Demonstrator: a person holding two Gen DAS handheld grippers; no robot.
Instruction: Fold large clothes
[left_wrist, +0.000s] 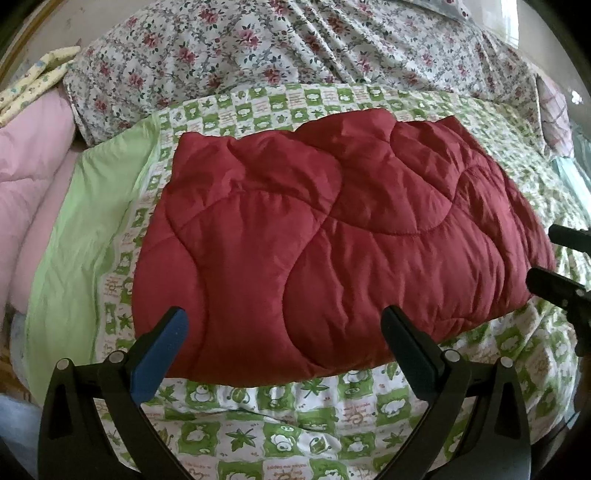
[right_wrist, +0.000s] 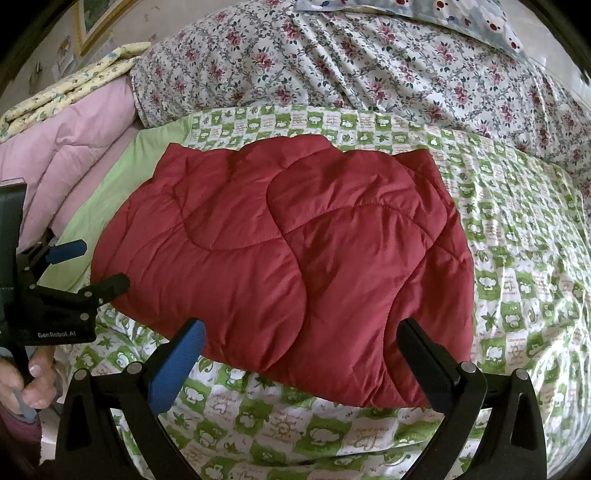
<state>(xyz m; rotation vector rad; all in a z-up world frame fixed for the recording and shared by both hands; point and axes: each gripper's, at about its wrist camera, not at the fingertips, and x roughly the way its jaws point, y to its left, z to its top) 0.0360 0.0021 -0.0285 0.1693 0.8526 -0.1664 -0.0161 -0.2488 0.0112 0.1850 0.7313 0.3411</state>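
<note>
Spread tongs over folded red quilt.

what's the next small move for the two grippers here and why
Probably lower both and close on the near edge of the red quilted garment. The left gripper and right gripper are both open and holding nothing, just short of that edge, and the garment lies in a wide slab on the green sheet.
</note>
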